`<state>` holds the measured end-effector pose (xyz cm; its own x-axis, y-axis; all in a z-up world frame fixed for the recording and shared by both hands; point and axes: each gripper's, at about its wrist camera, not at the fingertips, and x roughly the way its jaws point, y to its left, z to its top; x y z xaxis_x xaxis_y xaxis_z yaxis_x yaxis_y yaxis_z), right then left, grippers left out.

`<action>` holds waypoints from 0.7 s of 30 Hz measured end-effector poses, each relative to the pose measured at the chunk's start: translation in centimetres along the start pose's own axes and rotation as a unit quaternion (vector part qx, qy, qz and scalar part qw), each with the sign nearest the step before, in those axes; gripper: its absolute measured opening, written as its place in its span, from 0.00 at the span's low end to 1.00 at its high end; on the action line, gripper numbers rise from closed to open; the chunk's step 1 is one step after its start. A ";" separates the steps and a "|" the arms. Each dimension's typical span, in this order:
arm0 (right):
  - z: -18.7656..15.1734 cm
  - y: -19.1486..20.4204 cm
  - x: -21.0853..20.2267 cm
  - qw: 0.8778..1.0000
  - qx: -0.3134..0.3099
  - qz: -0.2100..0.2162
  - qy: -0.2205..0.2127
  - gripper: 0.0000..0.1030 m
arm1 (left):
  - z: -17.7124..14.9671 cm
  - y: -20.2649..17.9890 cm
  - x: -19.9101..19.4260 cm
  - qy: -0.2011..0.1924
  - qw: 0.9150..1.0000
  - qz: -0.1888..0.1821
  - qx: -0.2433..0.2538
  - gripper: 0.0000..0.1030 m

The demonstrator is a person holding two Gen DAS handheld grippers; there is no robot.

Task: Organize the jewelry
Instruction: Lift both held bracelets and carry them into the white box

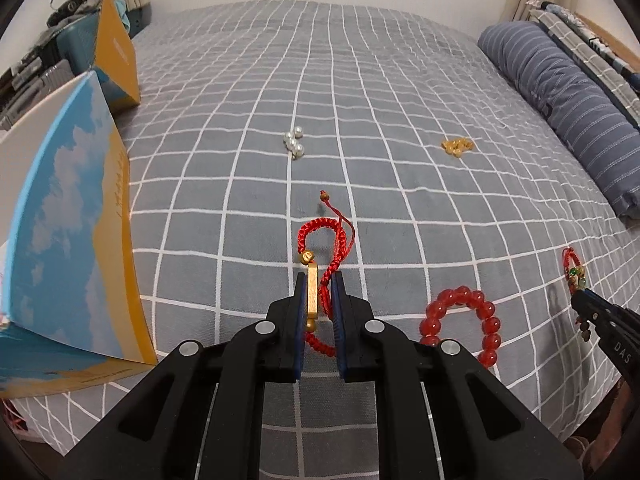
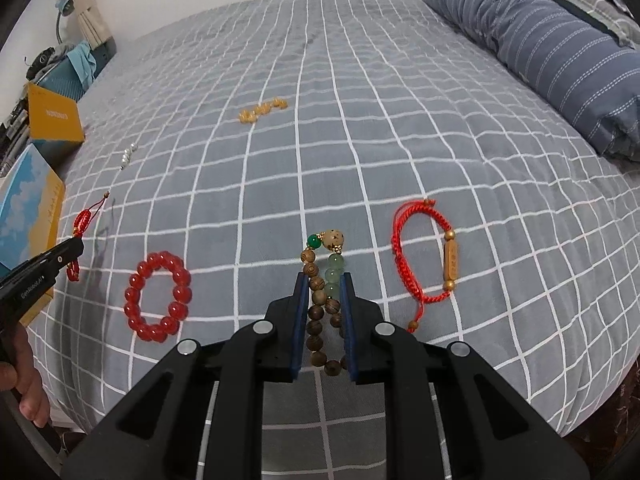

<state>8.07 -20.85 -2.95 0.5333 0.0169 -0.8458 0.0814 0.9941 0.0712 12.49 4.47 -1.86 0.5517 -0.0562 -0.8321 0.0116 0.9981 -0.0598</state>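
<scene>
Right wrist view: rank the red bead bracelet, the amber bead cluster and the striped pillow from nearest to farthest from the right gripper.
1. Red bead bracelet, on the bedspread just left of the right gripper.
2. Amber bead cluster, farther up the bed, left of centre.
3. Striped pillow, at the far right edge of the bed.

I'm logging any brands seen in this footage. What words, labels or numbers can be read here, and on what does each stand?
"DAS": on the right gripper, side of the body, left wrist view.
"GenRobot.AI": on the left gripper, side of the body, right wrist view; small, last letters uncertain.
White print on the yellow box: blurred, unreadable.
Thin line of print on the sky-print box: too small to read.
</scene>
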 end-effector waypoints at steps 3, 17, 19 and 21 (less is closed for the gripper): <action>0.1 0.2 -0.4 1.000 -0.002 0.002 -0.011 0.15 | 0.1 0.1 -0.7 -0.012 1.000 0.004 0.001 0.11; 0.8 1.5 -3.0 0.997 -0.008 0.004 -0.071 0.15 | 0.4 0.2 -4.4 -0.059 0.998 0.006 0.006 0.11; 1.0 1.8 -3.6 0.997 -0.009 0.003 -0.079 0.15 | 0.4 0.2 -4.8 -0.067 0.998 0.010 0.007 0.11; 1.3 2.0 -4.0 0.996 -0.007 0.003 -0.085 0.15 | 0.5 0.2 -5.2 -0.073 0.997 0.015 0.009 0.11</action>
<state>7.19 -19.09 1.29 0.6684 0.0056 -0.7438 0.0674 0.9954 0.0681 10.06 5.02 2.75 0.6671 -0.0244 -0.7446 0.0083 0.9996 -0.0253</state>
